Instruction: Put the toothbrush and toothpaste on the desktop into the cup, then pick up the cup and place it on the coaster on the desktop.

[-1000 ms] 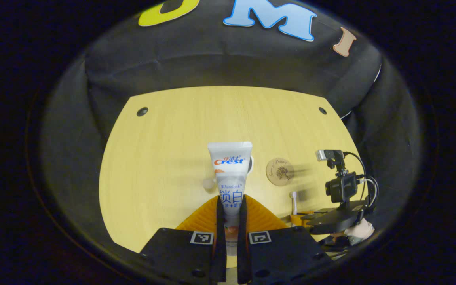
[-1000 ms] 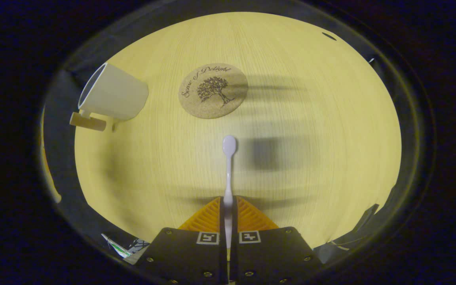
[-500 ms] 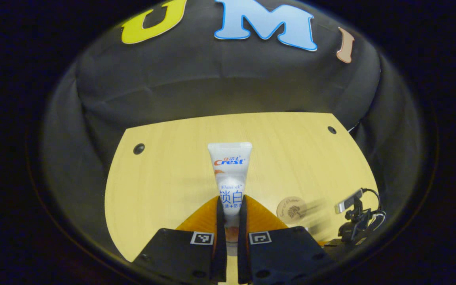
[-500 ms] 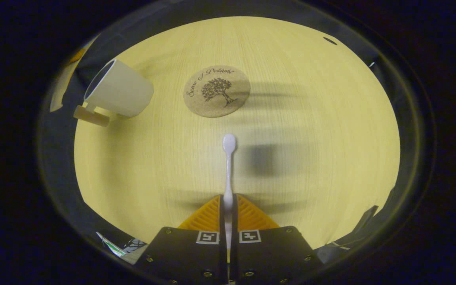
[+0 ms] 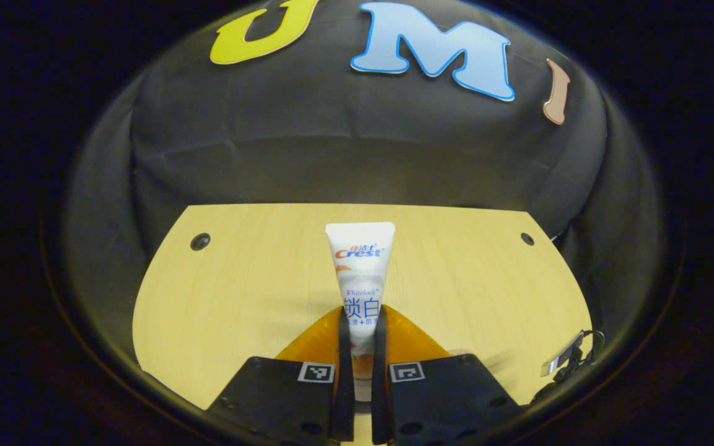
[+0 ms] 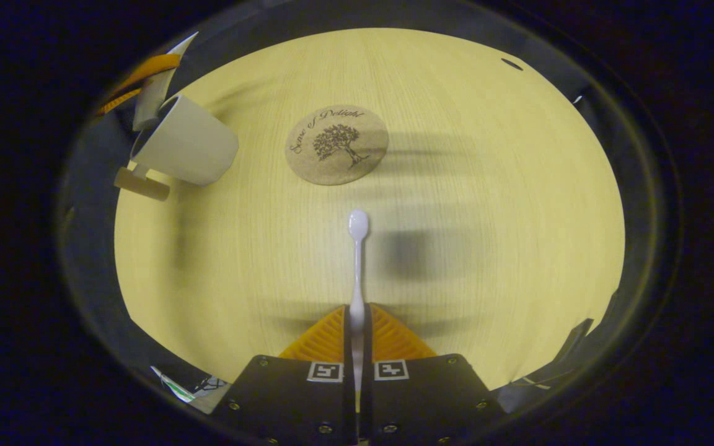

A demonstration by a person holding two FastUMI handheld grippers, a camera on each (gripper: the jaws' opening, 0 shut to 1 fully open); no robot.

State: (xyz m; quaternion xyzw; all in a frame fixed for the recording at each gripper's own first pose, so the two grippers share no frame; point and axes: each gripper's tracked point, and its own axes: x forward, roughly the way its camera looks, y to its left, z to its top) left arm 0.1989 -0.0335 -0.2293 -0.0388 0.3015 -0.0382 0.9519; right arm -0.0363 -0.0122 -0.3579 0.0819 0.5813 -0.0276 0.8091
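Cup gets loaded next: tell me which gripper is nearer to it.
Left. The left gripper, holding the toothpaste, is at the rim of the cup, as the right gripper view shows. The right gripper, holding the toothbrush, is farther back, with the cup ahead to its left.

The toothpaste tube (image 5: 360, 272) carries a printed product label: a brand name in blue and red-orange letters near its wide flat end, a line of small script lower down, then large blue characters with a smaller line beneath them. The round cork coaster (image 6: 336, 144), lying towards the far edge of the desk (image 6: 487, 186), bears the curved script "Sense of Delight" over a drawing of a tree. Two square coded markers (image 5: 316, 372) sit on the left gripper (image 5: 361, 347), and two more (image 6: 325, 371) on the right gripper (image 6: 357, 328).
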